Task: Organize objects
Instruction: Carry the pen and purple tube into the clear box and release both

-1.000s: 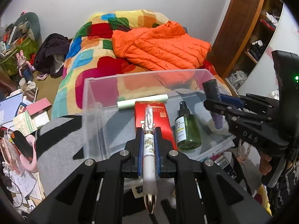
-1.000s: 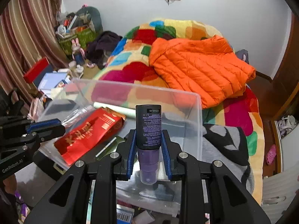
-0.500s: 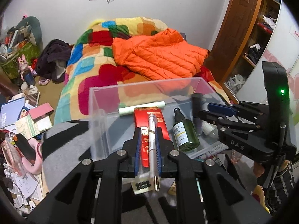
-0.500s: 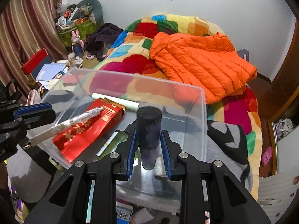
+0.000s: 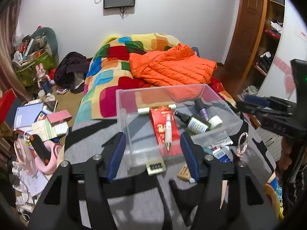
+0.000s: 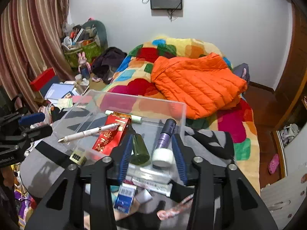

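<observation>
We see the room under even, fairly bright indoor light; its source lies outside both views. The far white wall [image 5: 182, 23] looks flat and slightly bluish. Soft shadows fall on the grey blanket [image 5: 92, 140] just near the clear box [image 5: 163, 92], whose walls carry faint reflections. Both fisheye views bend straight lines hard: the wooden door frame [image 5: 247, 44] at right and the curtain [image 6: 25, 44] at left curve inward, and black vignette fills the corners. Colours on the orange jacket [image 6: 195, 84] look saturated. Small clutter nearest the lens is smeared by slight blur.
</observation>
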Demonstrator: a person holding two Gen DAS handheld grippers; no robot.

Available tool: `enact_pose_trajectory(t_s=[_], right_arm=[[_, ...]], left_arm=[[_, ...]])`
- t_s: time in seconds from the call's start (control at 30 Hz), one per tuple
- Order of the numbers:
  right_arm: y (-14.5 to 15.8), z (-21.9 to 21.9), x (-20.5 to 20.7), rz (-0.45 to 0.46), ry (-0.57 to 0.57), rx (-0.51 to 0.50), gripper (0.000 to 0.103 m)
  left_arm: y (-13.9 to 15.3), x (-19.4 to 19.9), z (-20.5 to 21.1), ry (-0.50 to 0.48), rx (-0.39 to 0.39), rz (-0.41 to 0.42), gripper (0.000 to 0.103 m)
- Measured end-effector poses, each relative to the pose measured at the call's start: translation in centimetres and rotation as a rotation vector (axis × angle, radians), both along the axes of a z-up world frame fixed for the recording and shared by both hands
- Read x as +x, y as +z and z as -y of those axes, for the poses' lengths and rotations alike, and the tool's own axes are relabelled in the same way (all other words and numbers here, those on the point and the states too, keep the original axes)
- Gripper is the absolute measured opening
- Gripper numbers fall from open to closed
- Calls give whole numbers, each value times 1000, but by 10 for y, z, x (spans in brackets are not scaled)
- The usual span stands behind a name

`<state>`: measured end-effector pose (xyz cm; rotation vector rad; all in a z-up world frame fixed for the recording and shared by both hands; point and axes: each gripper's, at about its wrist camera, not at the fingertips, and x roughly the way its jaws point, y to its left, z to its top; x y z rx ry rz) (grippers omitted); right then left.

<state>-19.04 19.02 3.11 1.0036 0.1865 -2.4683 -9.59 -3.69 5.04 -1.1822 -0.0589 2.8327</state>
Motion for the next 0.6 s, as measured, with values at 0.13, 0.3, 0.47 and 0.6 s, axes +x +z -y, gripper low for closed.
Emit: enact_pose_trajectory(t_s=[0.13, 0.3, 0.47, 0.6], right_arm=[[-2, -21, 13, 2, -30, -31, 52], [-19, -37, 23, 39, -75, -24, 53], [-50, -51, 32, 122, -114, -34, 56], [-75, -58, 38, 194, -124, -47, 56]], left_arm=[[-13, 12, 4, 18, 19, 28, 64], [-37, 17, 4, 36, 19, 89, 65], [-65, 18, 3, 45, 45, 158, 65], [-83, 14, -1, 46, 54, 207, 65]])
